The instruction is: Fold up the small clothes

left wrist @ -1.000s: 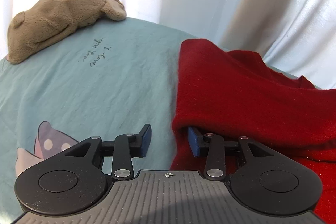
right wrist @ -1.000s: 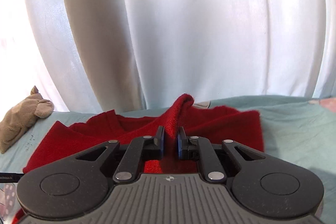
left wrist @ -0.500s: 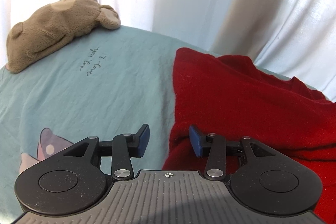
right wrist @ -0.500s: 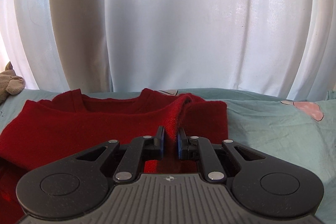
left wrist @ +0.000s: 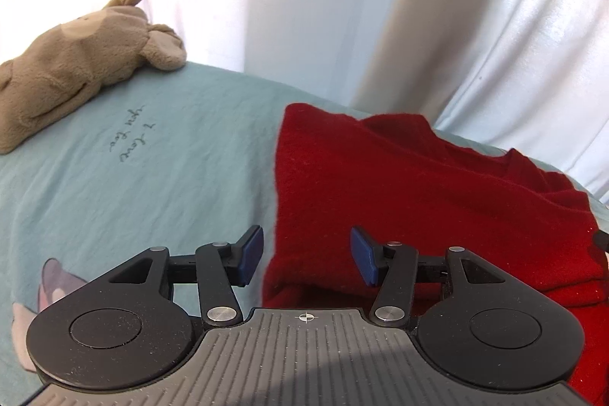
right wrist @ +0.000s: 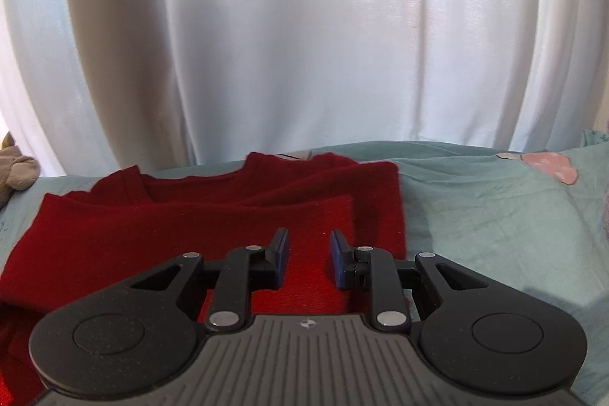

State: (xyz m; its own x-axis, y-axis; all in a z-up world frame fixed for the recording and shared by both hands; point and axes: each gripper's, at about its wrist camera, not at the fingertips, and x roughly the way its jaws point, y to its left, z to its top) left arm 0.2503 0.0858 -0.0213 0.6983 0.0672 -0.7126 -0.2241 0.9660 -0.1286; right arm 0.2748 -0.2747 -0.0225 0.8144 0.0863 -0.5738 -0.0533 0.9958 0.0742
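A red knitted garment [left wrist: 418, 185] lies folded on a pale teal bedsheet [left wrist: 152, 177]. In the left wrist view my left gripper [left wrist: 306, 255] hovers over the garment's left edge, its jaws opening, blue pads apart with the cloth lying loose below them. The right wrist view shows the same red garment [right wrist: 190, 215] spread flat, a folded layer on top. My right gripper [right wrist: 307, 259] sits above its right part, jaws opening, pads apart and nothing pinched between them.
A tan plush toy [left wrist: 72, 63] lies at the sheet's far left; its edge [right wrist: 15, 170] shows in the right wrist view. White curtains [right wrist: 304, 44] hang behind the bed. The sheet [right wrist: 495, 215] has pink cartoon prints and handwriting-style text.
The right gripper released the raised red fold, which now lies flat, and its jaws parted. The left gripper's jaws widened and it drew back off the garment's edge.
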